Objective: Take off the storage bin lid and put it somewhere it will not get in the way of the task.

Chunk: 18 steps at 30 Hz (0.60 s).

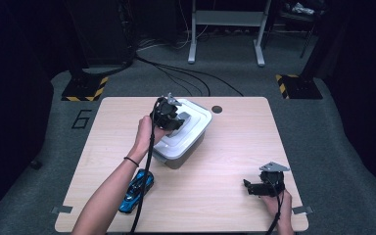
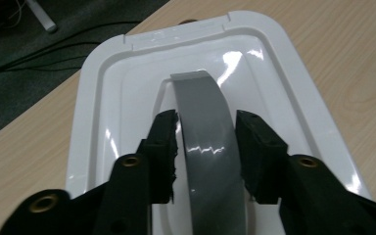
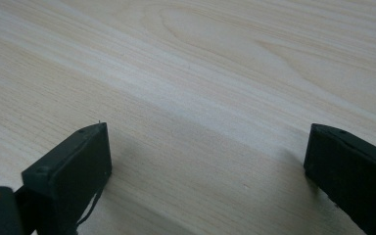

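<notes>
A clear plastic box (image 1: 183, 149) with a white lid (image 1: 199, 120) stands at the back middle of the wooden table (image 1: 225, 147). An arched grey handle (image 2: 200, 93) rises from the middle of the lid (image 2: 103, 98). My left gripper (image 1: 177, 120) reaches over the box from the left, and in the left gripper view it (image 2: 206, 134) has a black pad on each side of that handle, pressing against it. My right gripper (image 1: 248, 185) lies at the front right of the table, pointing left. Its jaws (image 3: 208, 156) stand wide apart over bare wood with nothing between them.
A blue toy car (image 1: 136, 191) lies near the front left edge, under the left forearm. A round cable hole (image 1: 217, 109) sits in the table just behind the box. Black cables and stand bases lie on the floor beyond the table.
</notes>
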{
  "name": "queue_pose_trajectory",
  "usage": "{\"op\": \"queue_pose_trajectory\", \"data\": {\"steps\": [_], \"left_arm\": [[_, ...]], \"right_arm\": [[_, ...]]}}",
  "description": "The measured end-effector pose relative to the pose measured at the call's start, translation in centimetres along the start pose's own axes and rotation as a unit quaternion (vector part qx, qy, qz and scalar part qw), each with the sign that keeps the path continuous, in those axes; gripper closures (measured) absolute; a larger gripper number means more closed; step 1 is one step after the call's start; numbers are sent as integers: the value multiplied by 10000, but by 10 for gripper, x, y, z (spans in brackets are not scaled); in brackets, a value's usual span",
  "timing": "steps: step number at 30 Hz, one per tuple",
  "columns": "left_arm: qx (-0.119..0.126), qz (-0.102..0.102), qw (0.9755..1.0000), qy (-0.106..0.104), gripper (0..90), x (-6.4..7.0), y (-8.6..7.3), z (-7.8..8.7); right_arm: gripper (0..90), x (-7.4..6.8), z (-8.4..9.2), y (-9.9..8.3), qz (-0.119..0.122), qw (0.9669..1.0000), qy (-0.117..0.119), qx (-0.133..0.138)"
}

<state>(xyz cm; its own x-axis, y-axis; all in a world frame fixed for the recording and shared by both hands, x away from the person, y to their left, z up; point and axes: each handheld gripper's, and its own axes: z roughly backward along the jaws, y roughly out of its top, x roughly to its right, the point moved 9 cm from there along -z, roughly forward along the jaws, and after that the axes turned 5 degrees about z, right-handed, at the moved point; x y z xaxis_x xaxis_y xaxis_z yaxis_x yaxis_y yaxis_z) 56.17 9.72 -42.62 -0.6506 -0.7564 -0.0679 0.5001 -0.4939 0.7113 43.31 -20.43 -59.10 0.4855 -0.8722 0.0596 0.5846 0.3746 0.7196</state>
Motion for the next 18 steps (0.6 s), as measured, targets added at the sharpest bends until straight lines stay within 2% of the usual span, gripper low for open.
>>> {"op": "queue_pose_trajectory", "data": {"steps": [5, 8, 14, 15, 18], "left_arm": [[27, 49, 9999, 149, 665, -2, 1, 2], [66, 108, 9999, 92, 667, -2, 3, 5], [133, 86, 9999, 33, 667, 2, 7, 13], [205, 30, 9998, 81, 668, 3, 9, 17], [240, 51, 9997, 87, 668, 3, 12, 23]], "right_arm": [[30, 0, 0, 0, -4, 10000, 1, 9], [30, 0, 0, 0, -22, 10000, -2, -7], [30, 0, 0, 0, -21, 10000, -1, -7], [30, 0, 0, 0, -20, 10000, -1, -9], [31, 0, 0, 0, -21, 10000, 0, -9]]}}
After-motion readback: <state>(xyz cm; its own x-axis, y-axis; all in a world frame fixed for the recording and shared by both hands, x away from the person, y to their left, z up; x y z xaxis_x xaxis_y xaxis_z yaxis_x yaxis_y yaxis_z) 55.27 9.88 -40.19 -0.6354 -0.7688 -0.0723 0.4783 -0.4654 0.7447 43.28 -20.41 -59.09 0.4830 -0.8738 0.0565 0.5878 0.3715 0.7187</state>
